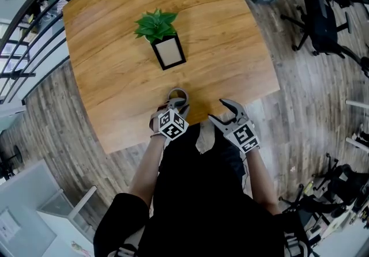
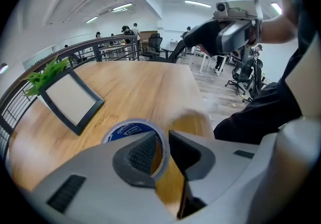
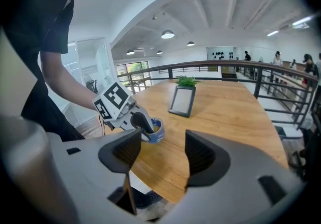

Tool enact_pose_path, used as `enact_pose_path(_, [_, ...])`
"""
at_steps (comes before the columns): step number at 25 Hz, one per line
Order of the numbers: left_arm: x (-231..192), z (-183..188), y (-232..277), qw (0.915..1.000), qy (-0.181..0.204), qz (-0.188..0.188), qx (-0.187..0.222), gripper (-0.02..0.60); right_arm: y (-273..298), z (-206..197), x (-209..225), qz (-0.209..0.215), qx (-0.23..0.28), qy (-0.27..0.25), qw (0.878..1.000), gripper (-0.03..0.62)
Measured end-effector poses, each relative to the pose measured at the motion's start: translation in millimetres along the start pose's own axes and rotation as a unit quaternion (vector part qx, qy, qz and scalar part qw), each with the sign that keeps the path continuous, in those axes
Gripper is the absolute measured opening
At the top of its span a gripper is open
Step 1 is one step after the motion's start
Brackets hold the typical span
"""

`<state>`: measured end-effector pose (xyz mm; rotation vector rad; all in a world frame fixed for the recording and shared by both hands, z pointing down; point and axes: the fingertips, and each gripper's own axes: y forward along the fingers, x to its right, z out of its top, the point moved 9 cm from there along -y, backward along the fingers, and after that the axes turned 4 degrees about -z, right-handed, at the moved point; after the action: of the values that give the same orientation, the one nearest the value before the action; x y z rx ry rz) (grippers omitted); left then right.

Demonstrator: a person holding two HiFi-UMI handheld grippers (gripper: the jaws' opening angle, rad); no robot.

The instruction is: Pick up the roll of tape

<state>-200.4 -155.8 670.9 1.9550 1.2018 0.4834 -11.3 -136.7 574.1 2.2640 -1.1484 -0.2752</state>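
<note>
Table: wooden table [image 1: 115,37] in an open office hall. The potted plant [image 1: 154,24] and the picture frame [image 1: 168,52] stand together near its middle, and the work goes on at the near edge.
Left gripper: the left gripper [image 2: 164,152] points steeply down at the near edge, at 6 o'clock from the picture frame in the head view. One jaw is inside the ring and the other outside. As far as its own view shows, both pads lie against the wall between them, pinching it.
Roll of tape: the roll of tape [image 2: 131,128] has a blue label. It lies flat on the wood with its hole facing up, so its axis stands upright. Most of the ring sits at 10 o'clock from the jaws in the left gripper view. Only the near part of the wall is in the bite.
Right gripper: the right gripper [image 3: 163,155] has its jaws spread wide, with nothing but bare wood between them. It hangs just off the table's edge, and the roll lies apart from it at 11 o'clock in its own view.
Nearer hand: the left, already on the roll, while the right only stands by.
Coming move: likely a straight lift. Because the grip takes one side of the wall, the free side may sag at 10 o'clock as the roll leaves the wood.
</note>
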Motion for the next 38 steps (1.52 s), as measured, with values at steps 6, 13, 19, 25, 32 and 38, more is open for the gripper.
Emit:
enact_pose_path(6, [-2.2,-0.3,1.6,1.0000,-0.002,-0.003,0.000,0.091,1.8,1.3,3.3,-0.003,0.002,-0.002,1.000,0.268])
enact_pose_path(13, [1.3,-3.8,0.6,0.9999,-0.003,-0.011,-0.003,0.063,-0.6,1.8,-1.2,-0.002,0.000,-0.001,1.000,0.268])
enact_pose_path(19, [-3.9,-2.0,3.3,1.0000,0.001,-0.007,-0.004,0.057,4.3,1.8,3.9,-0.001,0.000,-0.004,1.000,0.268])
enact_pose_path(25, [-7.4,-3.4,0.5,0.9999,-0.006,-0.008,-0.003,0.057,5.9,6.7,4.7,0.001,0.003,-0.010,1.000,0.268])
enact_pose_path(32, [-9.0,-2.2,-0.8,0.9997,-0.023,-0.002,0.008,0.057,4.4,4.9,8.3,0.000,0.003,-0.015,1.000,0.265])
enact_pose_path(38, [-14.2,-3.8,-3.3,0.9989,-0.041,0.008,0.023,0.057,7.8,2.4,13.1,-0.007,0.005,-0.019,1.000,0.272])
